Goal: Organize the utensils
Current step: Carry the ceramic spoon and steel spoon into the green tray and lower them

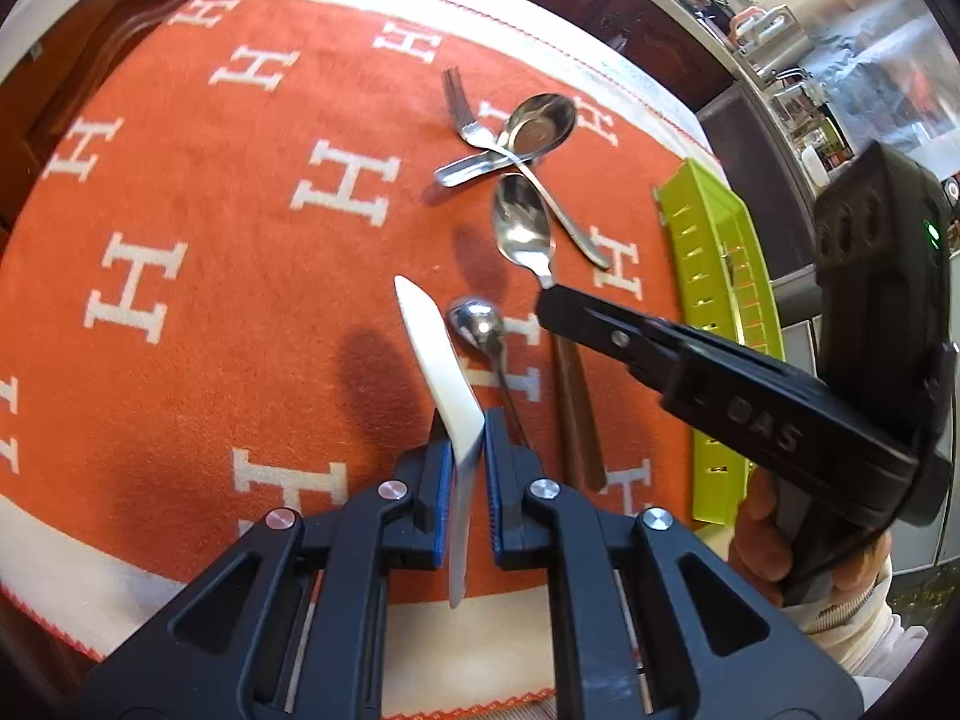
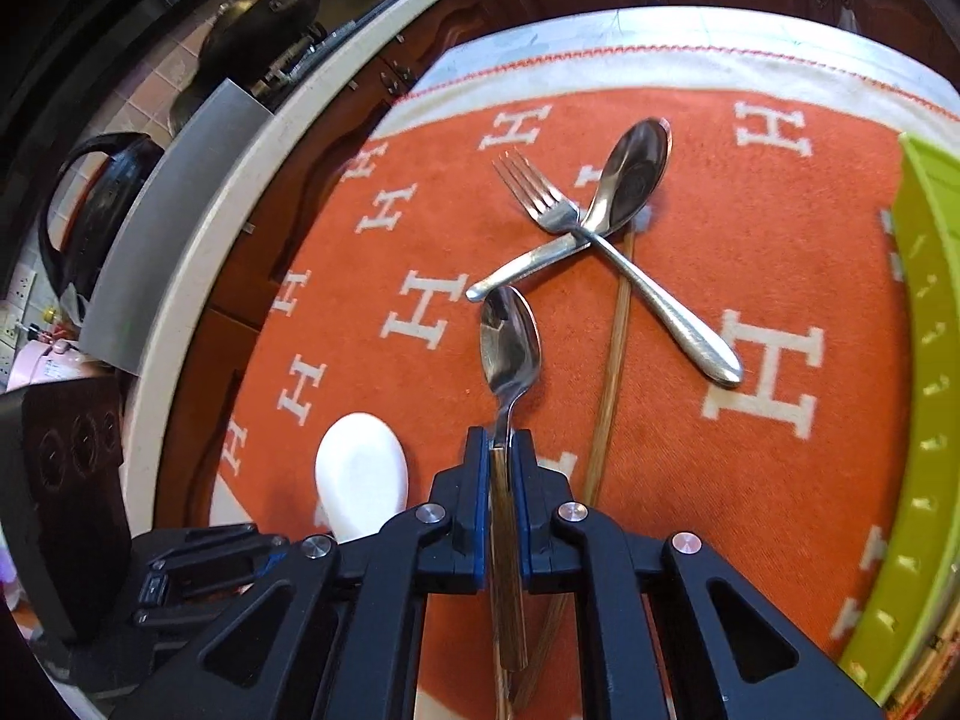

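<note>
My left gripper [image 1: 467,438] is shut on a white ceramic spoon [image 1: 435,354], held edge-on above the orange cloth; its bowl shows in the right wrist view [image 2: 360,474]. My right gripper [image 2: 501,450] is shut on a wood-handled steel spoon [image 2: 510,342], also seen in the left wrist view [image 1: 523,225], raised over the cloth. A fork [image 2: 606,252] and a large steel spoon [image 2: 630,174] lie crossed on the cloth beyond. A small dark-handled spoon [image 1: 477,324] lies under my left gripper. Wooden chopsticks [image 2: 615,348] lie lengthwise on the cloth.
A lime-green slotted utensil tray [image 2: 918,420] stands along the right edge of the orange H-patterned cloth [image 2: 780,228]; it also shows in the left wrist view [image 1: 720,276]. Dark wooden cabinets and a counter with pots sit beyond the table edge.
</note>
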`<state>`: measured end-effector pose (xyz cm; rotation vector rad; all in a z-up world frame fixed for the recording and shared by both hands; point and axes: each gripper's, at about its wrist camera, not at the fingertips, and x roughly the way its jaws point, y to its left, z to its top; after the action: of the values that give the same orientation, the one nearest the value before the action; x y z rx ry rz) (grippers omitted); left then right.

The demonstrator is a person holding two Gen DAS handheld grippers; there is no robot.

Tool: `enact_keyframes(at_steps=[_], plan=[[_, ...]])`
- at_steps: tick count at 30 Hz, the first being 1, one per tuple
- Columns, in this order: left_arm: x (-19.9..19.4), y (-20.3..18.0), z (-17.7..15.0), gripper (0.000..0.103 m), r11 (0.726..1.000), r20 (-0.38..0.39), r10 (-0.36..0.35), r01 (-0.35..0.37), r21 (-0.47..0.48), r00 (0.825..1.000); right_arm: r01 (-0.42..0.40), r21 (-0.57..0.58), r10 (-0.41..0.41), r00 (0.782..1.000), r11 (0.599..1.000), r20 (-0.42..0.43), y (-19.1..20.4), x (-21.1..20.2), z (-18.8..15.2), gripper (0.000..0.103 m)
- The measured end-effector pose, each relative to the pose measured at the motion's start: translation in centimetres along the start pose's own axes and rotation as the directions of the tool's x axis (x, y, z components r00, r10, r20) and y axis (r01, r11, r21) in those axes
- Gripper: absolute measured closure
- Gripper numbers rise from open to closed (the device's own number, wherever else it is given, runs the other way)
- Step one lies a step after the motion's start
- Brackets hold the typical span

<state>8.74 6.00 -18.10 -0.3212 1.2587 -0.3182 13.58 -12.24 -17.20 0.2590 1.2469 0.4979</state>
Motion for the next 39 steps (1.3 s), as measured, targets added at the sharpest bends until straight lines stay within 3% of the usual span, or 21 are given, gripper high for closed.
enact_keyframes(at_steps=[4, 9, 20, 28, 32, 39], plan=[[-1.1, -1.4, 0.3, 0.096, 0.999, 0.005, -0.014, 0.014, 0.032, 1.000, -0.008, 0.008, 0.007, 0.999, 1.000, 0.053, -0.1, -3.3, -1.0, 0.096], [-1.7, -6.0, 1.1, 0.096, 0.991, 0.003, -0.052, 0.051, 0.120, 0.999, 0.020, 0.066, -0.028, 0.991, 0.998, 0.131, -2.4, -8.7, -3.2, 0.096], [-0.1, -17.5, 2.0, 0.096, 0.952, -0.053, -0.105, 0.116, 0.283, 0.993, 0.139, 0.220, -0.194, 0.949, 0.965, 0.248, -10.4, -18.6, -7.7, 0.096], [2.1, -22.5, 2.8, 0.096, 0.937, -0.082, -0.087, 0.109, 0.333, 0.993, 0.149, 0.291, -0.215, 0.954, 0.945, 0.211, -15.2, -18.3, -9.3, 0.096], [3.3, -23.2, 3.0, 0.096, 0.936, -0.095, -0.069, 0.098, 0.337, 0.993, 0.094, 0.304, -0.160, 0.967, 0.948, 0.198, -16.2, -17.3, -9.2, 0.095], [4.9, -23.2, 3.0, 0.096, 0.941, -0.114, -0.041, 0.077, 0.330, 0.993, 0.072, 0.344, -0.163, 0.957, 0.936, 0.242, -17.2, -16.7, -8.3, 0.094]])
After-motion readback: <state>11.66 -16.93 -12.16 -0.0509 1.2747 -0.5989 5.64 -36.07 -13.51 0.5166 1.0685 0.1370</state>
